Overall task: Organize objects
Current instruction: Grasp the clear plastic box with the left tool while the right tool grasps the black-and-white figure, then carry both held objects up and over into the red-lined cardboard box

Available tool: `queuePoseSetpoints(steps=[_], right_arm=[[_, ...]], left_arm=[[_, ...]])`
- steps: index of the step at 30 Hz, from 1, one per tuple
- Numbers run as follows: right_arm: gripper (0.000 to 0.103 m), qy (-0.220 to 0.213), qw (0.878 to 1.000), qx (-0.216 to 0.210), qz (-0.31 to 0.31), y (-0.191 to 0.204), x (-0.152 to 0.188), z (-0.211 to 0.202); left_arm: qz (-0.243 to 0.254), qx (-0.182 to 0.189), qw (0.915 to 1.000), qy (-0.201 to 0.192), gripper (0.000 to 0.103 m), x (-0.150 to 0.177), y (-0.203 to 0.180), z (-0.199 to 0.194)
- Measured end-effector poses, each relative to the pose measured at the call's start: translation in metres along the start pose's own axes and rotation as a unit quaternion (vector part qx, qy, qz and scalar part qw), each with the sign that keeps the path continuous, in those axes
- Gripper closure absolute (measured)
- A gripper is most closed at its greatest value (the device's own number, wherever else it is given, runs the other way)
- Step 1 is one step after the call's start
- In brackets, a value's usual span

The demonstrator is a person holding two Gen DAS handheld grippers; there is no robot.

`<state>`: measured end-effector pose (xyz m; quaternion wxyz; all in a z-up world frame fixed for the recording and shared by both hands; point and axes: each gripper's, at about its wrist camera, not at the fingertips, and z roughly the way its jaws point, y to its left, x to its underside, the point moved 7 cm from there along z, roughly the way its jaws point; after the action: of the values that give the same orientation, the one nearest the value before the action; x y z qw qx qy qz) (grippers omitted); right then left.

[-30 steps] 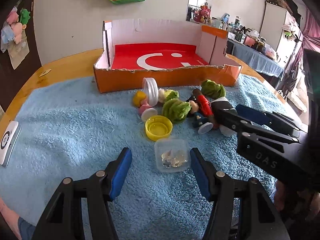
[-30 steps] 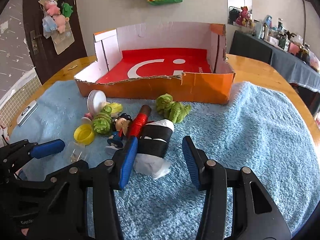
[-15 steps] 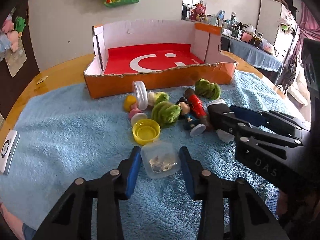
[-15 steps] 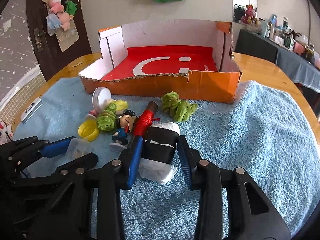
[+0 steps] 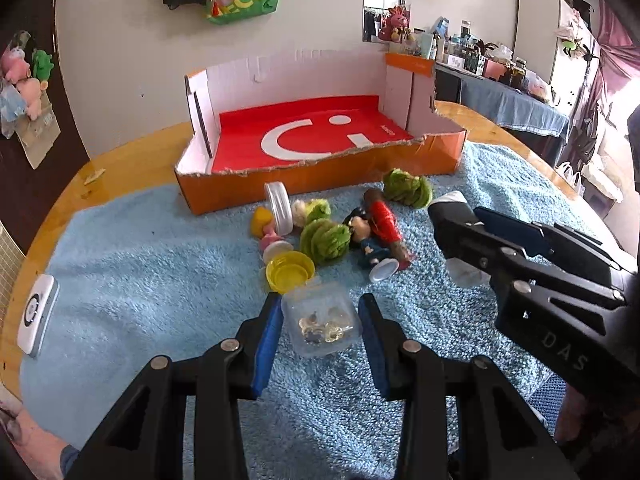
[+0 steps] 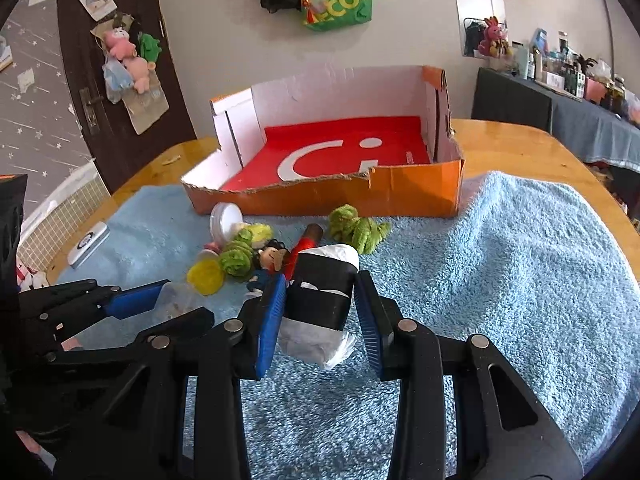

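My left claw (image 5: 320, 328) is pinching a small clear plastic box (image 5: 322, 322) w/ bits of something shiny inside; both blue pads press its sides, and it sits low over the blue towel (image 5: 140, 264). My right claw (image 6: 320, 304) is clamped on a black-and-white wrapped roll (image 6: 322, 292), pads tight on both flanks, white wrapping bunched out below the black band. Can't tell if either item is lifted clear of the towel.

Rest of the pile lies on the towel between the claws and the cardboard box (image 5: 320, 184): yellow cap (image 5: 290, 270) just beyond the clear box, green fuzzy toy (image 5: 324, 238) next to it, a small doll figure (image 5: 366, 236) touching a red-wrapped stick (image 5: 384, 224), a second green fuzzy toy (image 5: 408, 188) nearer the box front. A white round lid (image 5: 278, 208) stands on edge just before the orange wall, w/ small yellow and pink pieces beside it.

The cardboard box is open-topped, orange outside, white inner walls, red floor w/ a white mark, front edge torn low. Nothing inside it. It sits at the towel's far edge on the wooden bench (image 5: 132, 152). A white flat gadget (image 5: 36, 320) lies at the towel's left edge.
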<state>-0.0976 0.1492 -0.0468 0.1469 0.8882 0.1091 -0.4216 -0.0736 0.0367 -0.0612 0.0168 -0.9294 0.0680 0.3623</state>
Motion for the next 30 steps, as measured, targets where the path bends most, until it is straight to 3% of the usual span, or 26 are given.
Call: queuePoseSetpoints(steps=[15,30], right_arm=[[0.069,-0.041,0.999,-0.015,-0.011,0.012,-0.023,-0.019],[0.069,-0.045,0.998,-0.045,-0.003,0.013,-0.050,-0.012]], left_arm=[[-0.006,-0.010,0.9991,-0.042,0.062,-0.031,0.015,-0.025],[-0.020,0.015,0.9982,-0.054,0.062,-0.070,0.024,-0.020]])
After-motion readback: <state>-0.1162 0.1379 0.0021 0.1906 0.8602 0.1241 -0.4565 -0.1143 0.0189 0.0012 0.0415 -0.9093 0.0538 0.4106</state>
